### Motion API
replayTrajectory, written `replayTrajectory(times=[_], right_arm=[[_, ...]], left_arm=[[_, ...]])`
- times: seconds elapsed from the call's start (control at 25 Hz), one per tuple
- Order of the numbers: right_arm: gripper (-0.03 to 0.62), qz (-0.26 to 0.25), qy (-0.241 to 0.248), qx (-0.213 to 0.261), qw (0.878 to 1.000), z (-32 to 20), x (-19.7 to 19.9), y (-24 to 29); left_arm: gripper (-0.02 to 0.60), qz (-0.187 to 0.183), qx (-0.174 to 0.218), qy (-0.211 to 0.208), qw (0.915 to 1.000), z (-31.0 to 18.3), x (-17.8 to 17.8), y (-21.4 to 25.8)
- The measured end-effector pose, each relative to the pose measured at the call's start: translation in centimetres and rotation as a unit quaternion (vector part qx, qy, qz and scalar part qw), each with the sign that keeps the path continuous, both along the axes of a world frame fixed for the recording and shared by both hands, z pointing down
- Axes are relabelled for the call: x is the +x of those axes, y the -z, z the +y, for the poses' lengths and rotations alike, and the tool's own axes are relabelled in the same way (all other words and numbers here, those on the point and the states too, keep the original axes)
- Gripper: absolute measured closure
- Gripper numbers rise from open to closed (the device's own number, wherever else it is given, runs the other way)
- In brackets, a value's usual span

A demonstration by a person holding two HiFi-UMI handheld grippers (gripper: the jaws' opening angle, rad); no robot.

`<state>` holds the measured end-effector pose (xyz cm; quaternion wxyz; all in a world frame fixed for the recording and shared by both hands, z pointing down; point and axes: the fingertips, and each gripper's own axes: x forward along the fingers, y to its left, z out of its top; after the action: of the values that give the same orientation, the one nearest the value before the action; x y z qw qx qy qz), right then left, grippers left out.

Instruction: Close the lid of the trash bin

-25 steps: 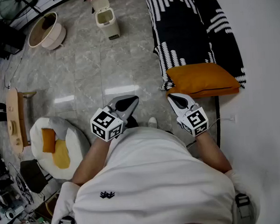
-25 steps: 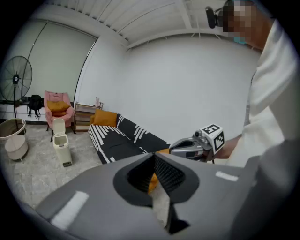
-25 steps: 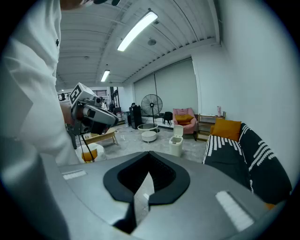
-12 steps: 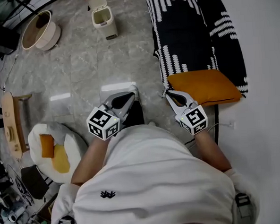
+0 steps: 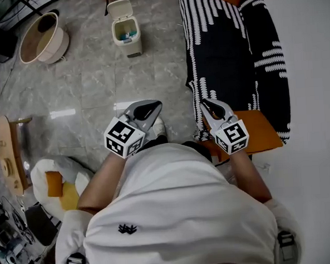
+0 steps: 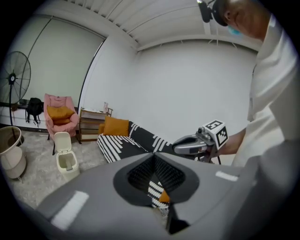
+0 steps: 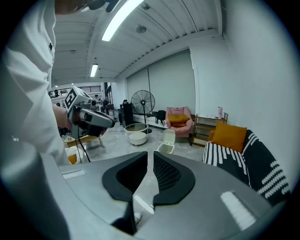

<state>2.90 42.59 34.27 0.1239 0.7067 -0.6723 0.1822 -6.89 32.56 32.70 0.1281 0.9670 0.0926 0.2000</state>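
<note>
Cream plastic trash bin [image 5: 126, 31] stands on the grey marbled tile floor [image 5: 95, 77], far up the room from me. Its flip lid [image 5: 119, 8] is standing up, open. Something is inside, too small to tell what. The lid rises from the bin's far edge, so the mouth faces my way and the hinge line runs roughly left-right across my view.

Key relation: the bin lies well ahead of both tools and left of straight ahead, well apart from them, out of reach.

- **Left gripper [image 5: 151, 107]:** slightly nearer by position, but angled toward the black-and-white striped sofa [image 5: 226, 41]. In the left gripper view the bin sits far left of the jaws.
- **Right gripper [image 5: 208, 105]:** angled back toward the bin. In the right gripper view the bin shows just above the jaw tips. It hangs by the sofa edge, near the orange cushion [image 5: 262, 131].

Left jaws are pressed together, holding nothing. Right jaws are drawn in to a hairline slit, with nothing in it. Both are held in front of my torso.

My read is that the task is not begun and this is the approach stage. I'd need to go forward and left, get a tool over the lid's top edge from behind, then bring it toward me and down. Either gripper could serve.

A round beige tub [image 5: 39, 38] sits left of the bin, apart from it.
</note>
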Motion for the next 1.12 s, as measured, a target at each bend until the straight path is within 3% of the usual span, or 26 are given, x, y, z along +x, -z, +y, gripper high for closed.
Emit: replayTrajectory(times=[0.2, 0.52, 0.76, 1.12], right_arm=[[0.574, 0.013, 0.022, 0.004, 1.0, -7.5, 2.7, 1.2], [0.576, 0.019, 0.085, -0.007, 0.996, -17.9, 7.8, -0.2], [0.576, -0.002, 0.137, -0.029, 0.99, -27.6, 13.4, -3.5], [0.576, -0.028, 0.228, -0.069, 0.971, -46.2, 22.8, -8.8]], left_arm=[[0.525, 0.01, 0.01, 0.016, 0.9998, -6.1, 1.6, 1.1], [0.525, 0.002, -0.009, 0.106, 0.9943, -14.5, 2.5, -0.2], [0.525, -0.017, -0.009, 0.179, 0.9836, -22.8, 4.5, -1.3], [0.525, -0.037, -0.027, 0.25, 0.9671, -33.7, 11.7, -1.7]])
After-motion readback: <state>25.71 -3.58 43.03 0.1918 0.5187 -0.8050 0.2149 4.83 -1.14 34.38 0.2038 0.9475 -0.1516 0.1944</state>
